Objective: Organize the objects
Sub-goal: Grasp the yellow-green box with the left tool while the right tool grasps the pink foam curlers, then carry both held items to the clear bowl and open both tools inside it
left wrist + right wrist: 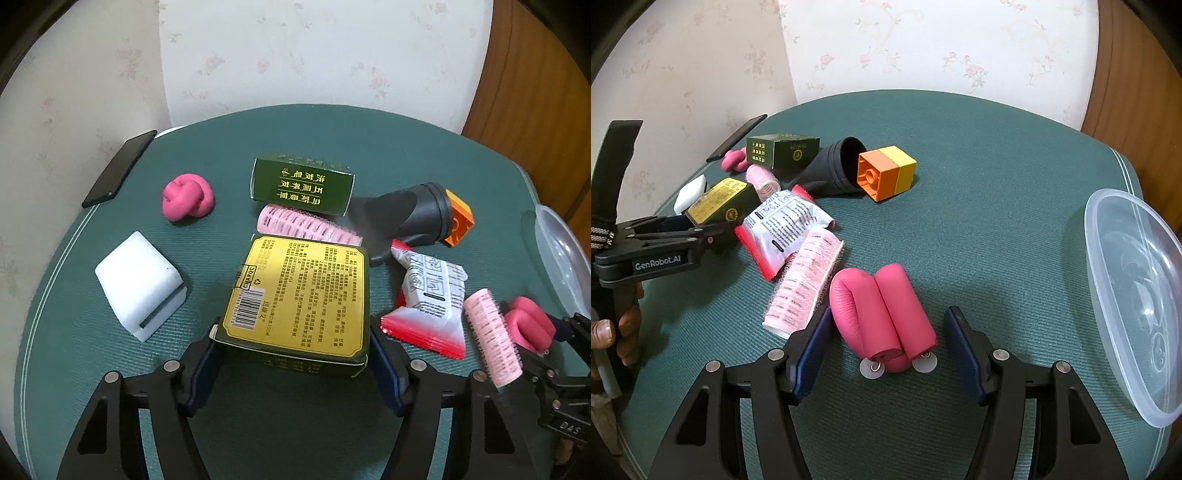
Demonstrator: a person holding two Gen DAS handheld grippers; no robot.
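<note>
A dark green box with a yellow label (299, 295) lies on the green table mat (332, 424), and my left gripper (293, 332) is shut on it, a blue pad against each side. In the right wrist view that box (720, 201) shows in the left gripper (701, 229), held by a hand. A folded pink foam roll (882, 314) lies between the fingers of my right gripper (886, 317), which is open with a gap on both sides. A clear plastic container (1134, 295) stands at the right edge.
Close around the box lie a second green box (303, 186), two pink hair rollers (306, 225) (493, 338), a red-and-white sachet (432, 302), a black nozzle (402, 214) and an orange-yellow brick (886, 173). Farther left are a white block (140, 284), a pink knot (187, 197) and a phone (118, 170).
</note>
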